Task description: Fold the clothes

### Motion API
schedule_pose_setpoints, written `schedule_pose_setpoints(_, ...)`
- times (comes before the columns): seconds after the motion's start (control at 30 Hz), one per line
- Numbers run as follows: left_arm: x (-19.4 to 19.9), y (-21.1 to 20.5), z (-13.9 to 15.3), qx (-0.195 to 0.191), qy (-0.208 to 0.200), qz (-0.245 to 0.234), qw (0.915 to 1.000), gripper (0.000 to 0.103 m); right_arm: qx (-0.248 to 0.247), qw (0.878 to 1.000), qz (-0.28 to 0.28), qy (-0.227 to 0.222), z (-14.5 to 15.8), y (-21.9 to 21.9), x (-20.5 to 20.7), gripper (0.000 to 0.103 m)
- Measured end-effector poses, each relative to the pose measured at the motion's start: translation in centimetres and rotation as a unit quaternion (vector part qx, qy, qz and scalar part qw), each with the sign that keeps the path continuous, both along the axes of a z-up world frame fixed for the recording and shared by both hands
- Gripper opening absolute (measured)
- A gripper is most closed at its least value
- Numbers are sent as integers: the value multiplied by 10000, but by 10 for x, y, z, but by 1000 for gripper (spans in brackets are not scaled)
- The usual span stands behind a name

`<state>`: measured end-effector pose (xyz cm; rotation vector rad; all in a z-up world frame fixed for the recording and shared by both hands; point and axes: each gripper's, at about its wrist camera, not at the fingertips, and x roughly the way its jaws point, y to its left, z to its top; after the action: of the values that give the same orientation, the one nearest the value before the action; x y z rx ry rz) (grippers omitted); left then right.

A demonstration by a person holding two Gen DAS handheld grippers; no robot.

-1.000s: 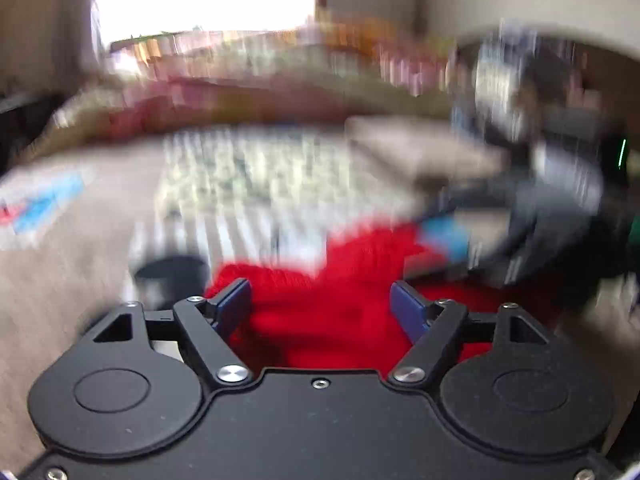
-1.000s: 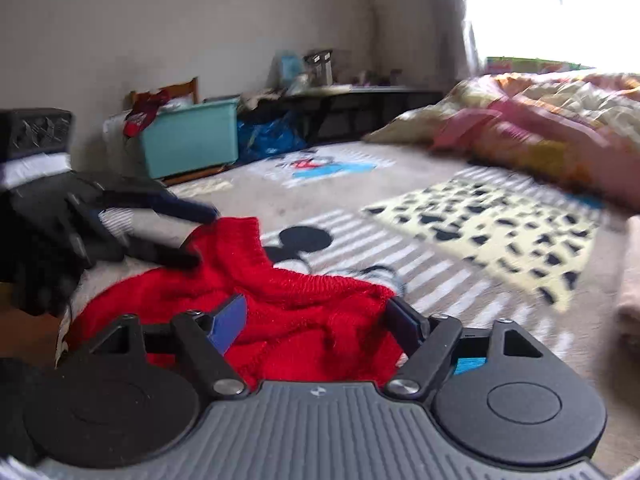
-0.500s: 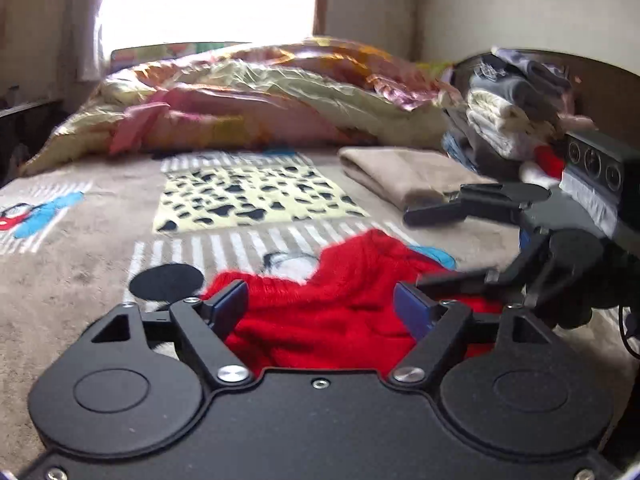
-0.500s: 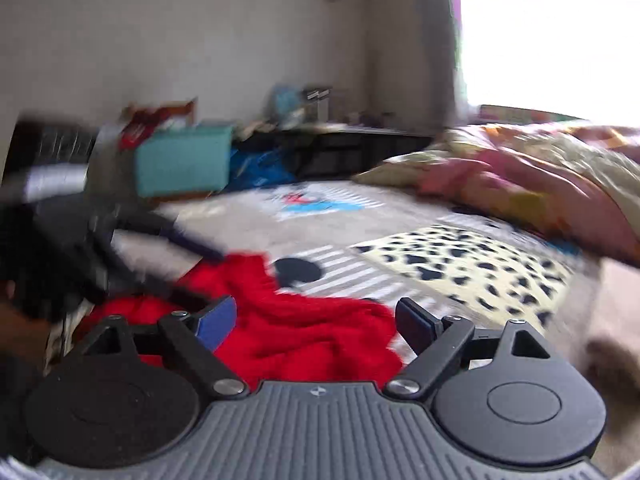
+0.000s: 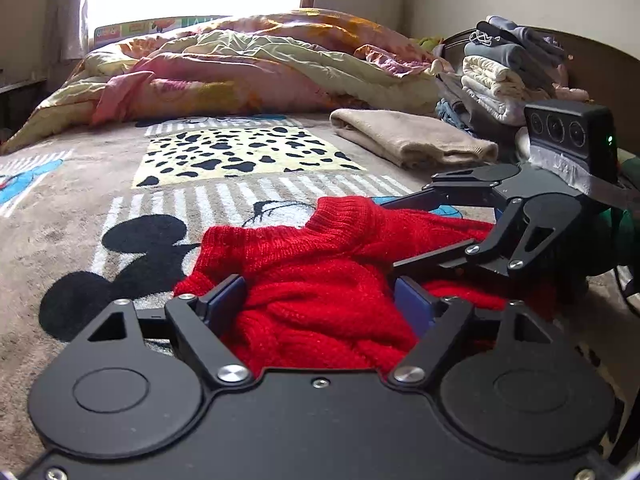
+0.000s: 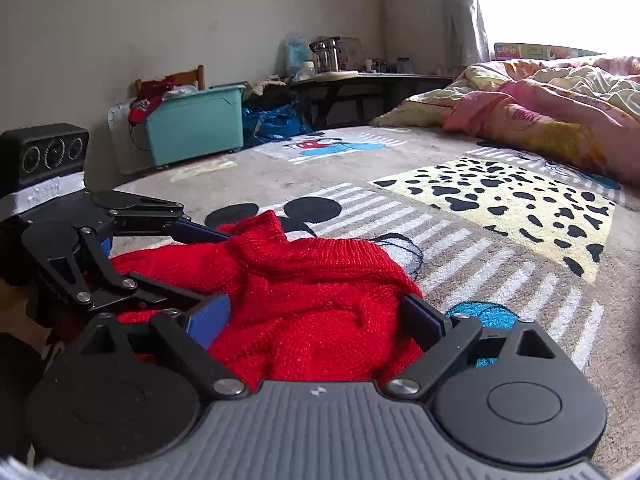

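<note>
A red knitted sweater point(image 5: 320, 264) lies crumpled on the printed bed blanket point(image 5: 120, 184), its collar towards the far side. My left gripper point(image 5: 320, 298) stands open low over its near edge, a bunch of knit bulging between the blue pads. The right gripper point(image 5: 390, 236) reaches in from the right, fingers spread over the sweater's other side. In the right wrist view the sweater point(image 6: 312, 280) fills the gap of my right gripper point(image 6: 316, 314), whose jaws are opening with no pad pressing the knit. The left gripper point(image 6: 224, 268) comes in there from the left.
A folded beige cloth point(image 5: 412, 140) lies behind the sweater on the right, with a stack of folded clothes point(image 5: 504, 76) at the headboard. A crumpled quilt point(image 5: 248, 68) fills the far end. Beyond the bed edge stand a teal storage box point(image 6: 196, 128) and a dark table point(image 6: 360, 80).
The right gripper's fingers have spread wider around the sweater. The left view, blurred a second ago, is steady, and both grippers sit slightly lower over the knit.
</note>
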<state>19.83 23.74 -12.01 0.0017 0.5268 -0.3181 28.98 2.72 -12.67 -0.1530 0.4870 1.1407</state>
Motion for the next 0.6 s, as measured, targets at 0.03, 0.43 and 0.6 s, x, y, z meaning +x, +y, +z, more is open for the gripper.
schedule_pose_setpoints(0.03, -2, 0, 3, -2, 19, 32, 10000, 81, -33, 10000, -43, -33, 3, 0, -1, 92)
schedule_pose_setpoints(0.43, -50, -43, 19, 790, -20, -42, 9969, 76, 53, 9981, -91, -601, 20, -31, -77, 59)
schedule_pose_setpoints(0.6, -42, -36, 2, 725, 159, -92, 9972, 86, 57, 9982, -176, -569, 1, -29, -78, 60)
